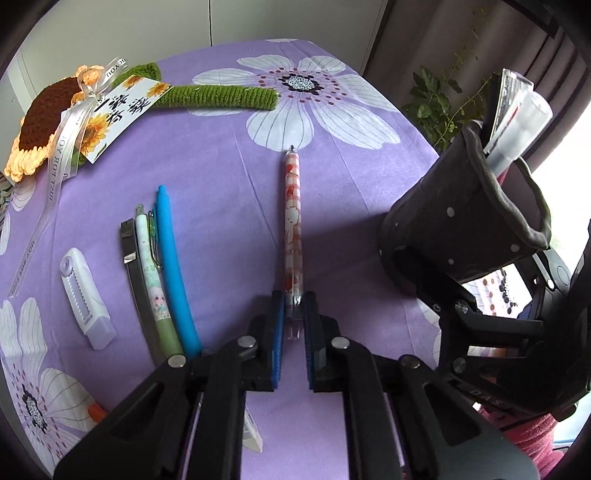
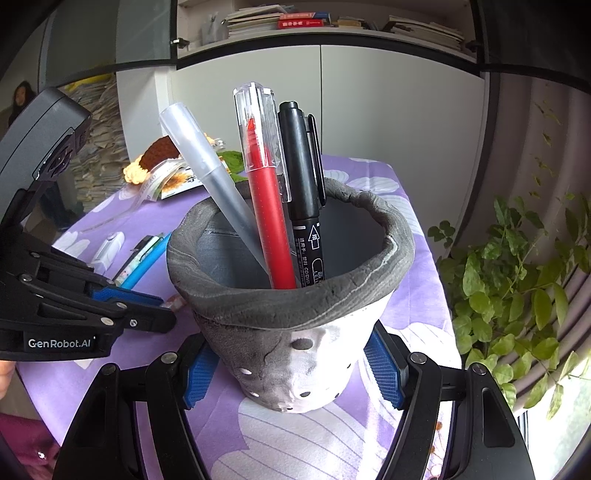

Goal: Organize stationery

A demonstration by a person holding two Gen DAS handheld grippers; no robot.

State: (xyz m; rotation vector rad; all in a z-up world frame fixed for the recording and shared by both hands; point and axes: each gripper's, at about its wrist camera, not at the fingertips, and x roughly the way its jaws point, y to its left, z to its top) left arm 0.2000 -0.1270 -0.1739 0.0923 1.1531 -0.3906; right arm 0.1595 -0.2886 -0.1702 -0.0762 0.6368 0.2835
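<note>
The left gripper [image 1: 294,314] has its two blue pads squeezed tight on the near end of a long pink checked pen with little cartoon pictures [image 1: 293,225], which lies flat on the purple cloth with big white flowers [image 1: 221,177], its tip pointing away. The right gripper [image 2: 293,369] hugs the bottom of a soft grey fabric pen cup with small white dots [image 2: 295,295], one blue pad pressed on each side, so the cup stands up straight. Three things are in the cup already — a frosted clear pen [image 2: 207,173], a red pen with a clear cap [image 2: 264,199] and a black marker [image 2: 303,184]. So the tidying looks partly done. The pink pen is held but not in the cup yet. Left on the cloth, well apart from the cup, are a bright blue pen [image 1: 173,266], a pale green pen with a picture on it [image 1: 155,280], a dark grey pen [image 1: 138,288] and a small white correction tape [image 1: 85,299]. The left wrist view shows the pens lying in a row and the grip on the pink pen. Only the right wrist view looks down into the cup — it also shows a shelf of books [image 2: 314,22] and a leafy green plant [image 2: 517,295].
</note>
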